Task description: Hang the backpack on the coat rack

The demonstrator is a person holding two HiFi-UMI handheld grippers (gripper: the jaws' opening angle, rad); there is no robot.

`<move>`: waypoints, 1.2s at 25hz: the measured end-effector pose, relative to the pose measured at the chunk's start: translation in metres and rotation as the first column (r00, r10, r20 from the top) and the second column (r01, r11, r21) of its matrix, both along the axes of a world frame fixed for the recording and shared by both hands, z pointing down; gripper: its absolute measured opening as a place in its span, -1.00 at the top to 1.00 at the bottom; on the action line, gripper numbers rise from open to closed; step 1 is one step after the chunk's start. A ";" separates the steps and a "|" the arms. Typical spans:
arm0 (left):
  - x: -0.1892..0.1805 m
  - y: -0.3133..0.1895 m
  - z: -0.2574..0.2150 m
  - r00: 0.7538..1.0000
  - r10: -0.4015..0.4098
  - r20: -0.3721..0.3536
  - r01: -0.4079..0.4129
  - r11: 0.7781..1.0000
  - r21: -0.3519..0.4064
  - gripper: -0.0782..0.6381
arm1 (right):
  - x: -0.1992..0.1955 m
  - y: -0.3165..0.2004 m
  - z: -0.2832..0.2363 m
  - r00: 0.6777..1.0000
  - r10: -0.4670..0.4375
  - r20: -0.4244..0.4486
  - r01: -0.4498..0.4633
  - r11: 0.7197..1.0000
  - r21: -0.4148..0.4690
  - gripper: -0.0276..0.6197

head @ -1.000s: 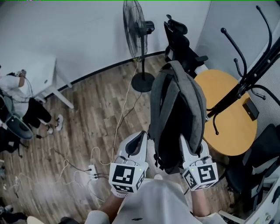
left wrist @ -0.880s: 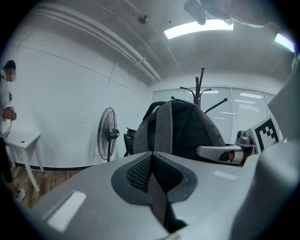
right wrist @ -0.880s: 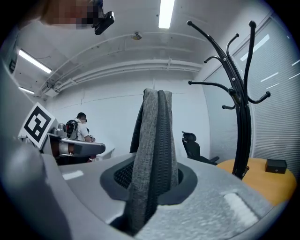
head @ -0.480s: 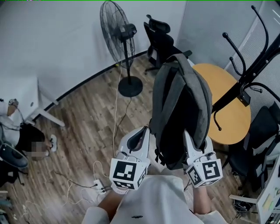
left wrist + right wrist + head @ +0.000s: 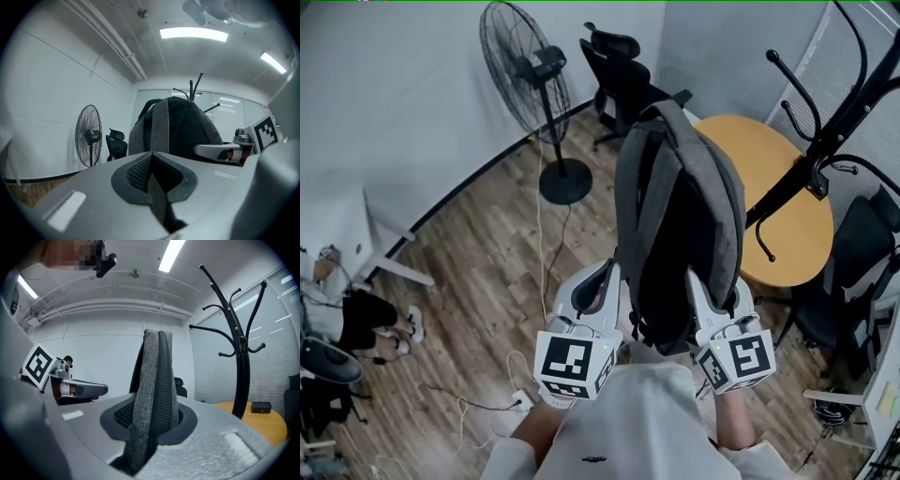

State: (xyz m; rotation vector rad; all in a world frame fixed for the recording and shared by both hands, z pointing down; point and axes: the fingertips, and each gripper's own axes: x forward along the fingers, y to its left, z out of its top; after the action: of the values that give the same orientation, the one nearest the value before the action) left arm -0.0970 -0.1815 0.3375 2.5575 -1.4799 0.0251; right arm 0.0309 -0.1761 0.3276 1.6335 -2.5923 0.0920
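Observation:
The grey backpack (image 5: 680, 216) hangs upright in the air between my two grippers. My left gripper (image 5: 602, 286) is shut on a thin dark strap of it, which I see edge-on between the jaws in the left gripper view (image 5: 152, 165). A thick grey shoulder strap (image 5: 154, 385) runs up out of my right gripper (image 5: 153, 420), which is shut on it; that gripper (image 5: 701, 291) sits at the pack's right side. The black coat rack (image 5: 814, 173) stands to the right of the pack, its curved hooks (image 5: 220, 310) above and apart from it.
A round wooden table (image 5: 787, 202) stands at the foot of the rack, with dark chairs (image 5: 853, 272) beside it. A standing fan (image 5: 525, 70) and an office chair (image 5: 623, 66) are at the back wall. Cables and a power strip (image 5: 520, 398) lie on the wood floor at left.
The head view has swung right: fan, chair and table have slid left in the picture. Both grippers keep the same hold on the backpack, which stays upright between them.

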 end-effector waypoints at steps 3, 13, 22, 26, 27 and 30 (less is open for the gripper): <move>0.000 -0.003 0.000 1.000 0.009 -0.003 -0.009 1.000 -0.002 0.73 | 0.000 -0.001 0.002 1.000 0.011 -0.004 -0.011 1.000 -0.002 0.65; 0.001 -0.005 -0.004 0.999 0.029 0.023 -0.030 0.999 0.023 0.73 | 0.003 -0.001 -0.005 0.999 0.034 0.015 -0.034 0.999 0.021 0.65; 0.007 -0.012 -0.024 0.998 0.055 0.022 -0.057 0.996 0.068 0.73 | 0.013 -0.008 -0.033 0.998 0.062 -0.001 -0.061 0.992 0.113 0.65; 0.013 -0.020 -0.032 0.998 0.065 0.020 -0.067 0.995 0.076 0.73 | 0.021 -0.015 -0.047 0.997 0.078 0.011 -0.079 0.986 0.145 0.65; 0.014 -0.022 -0.034 0.998 0.066 0.020 -0.067 0.995 0.079 0.73 | 0.023 -0.017 -0.050 0.996 0.083 0.017 -0.085 0.985 0.152 0.65; 0.019 -0.026 -0.039 0.997 0.071 0.022 -0.073 0.993 0.089 0.73 | 0.028 -0.023 -0.059 0.995 0.097 0.036 -0.102 0.981 0.168 0.65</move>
State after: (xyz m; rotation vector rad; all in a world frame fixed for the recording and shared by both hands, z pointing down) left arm -0.0783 -0.2077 0.2985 2.6877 -1.4258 -0.0073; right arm 0.0587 -0.1987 0.2691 1.8301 -2.6015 -0.1047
